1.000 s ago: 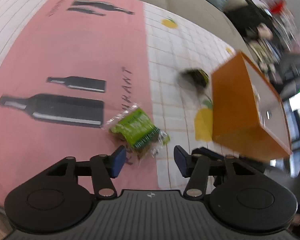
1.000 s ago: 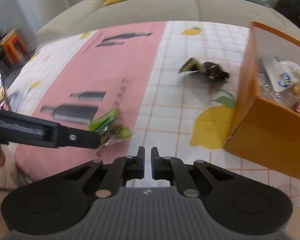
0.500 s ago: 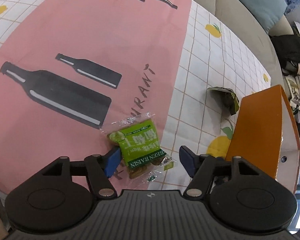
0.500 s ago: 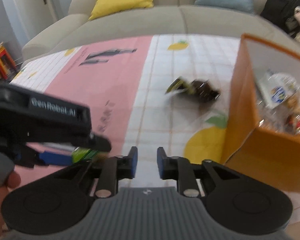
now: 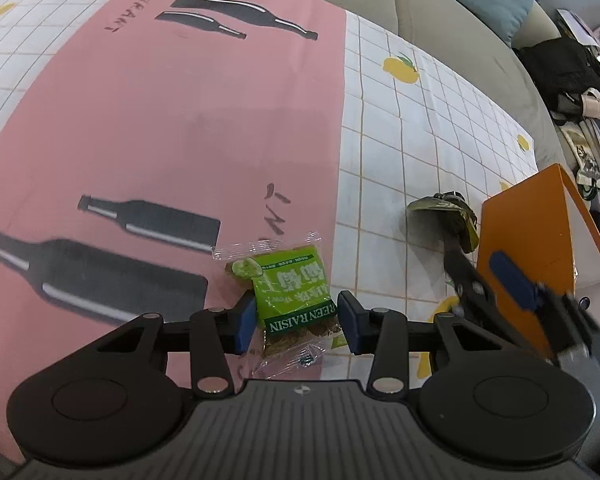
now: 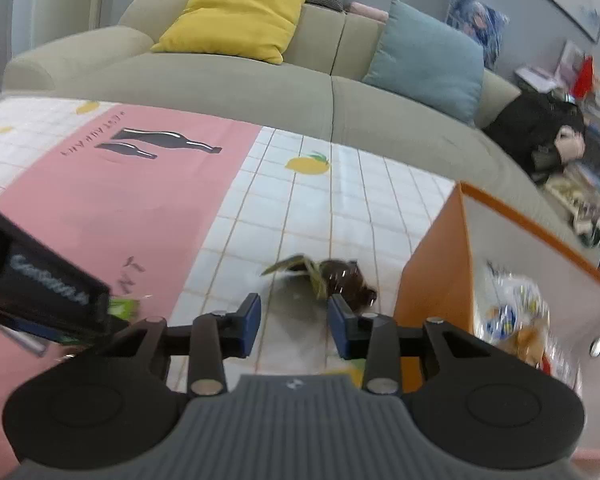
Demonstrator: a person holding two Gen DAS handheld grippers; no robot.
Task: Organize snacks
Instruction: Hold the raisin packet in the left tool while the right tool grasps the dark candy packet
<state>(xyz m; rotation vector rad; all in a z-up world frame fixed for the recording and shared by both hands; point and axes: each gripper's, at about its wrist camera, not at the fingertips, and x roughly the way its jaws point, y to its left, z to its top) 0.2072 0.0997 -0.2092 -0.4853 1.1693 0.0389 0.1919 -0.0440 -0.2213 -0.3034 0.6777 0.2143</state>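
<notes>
Left hand-held gripper down over the green raisin packet on the pink strip of the counter cloth. Jaws just closing, packet between them; pads close against both packet edges, but firm contact not confirmed, so counted as not yet gripped.

Right hand-held gripper part open, jaws just opening, nothing between the pads. Aimed at the dark brown wrapper, which lies on the white checked cloth just beside the orange box. Wrapper ahead of the fingertips, not yet between them.

Progress: orange box already holding several packets against its inner wall, so part of the sorting done. Remaining on the cloth, as far as visible: 2 items, the green packet and the dark wrapper. Neither lifted yet.

Judgement: both pickups in approach or closing stage; after that, 2 transfers into the box to finish. Other stray snacks outside both views cannot be ruled out.
</notes>
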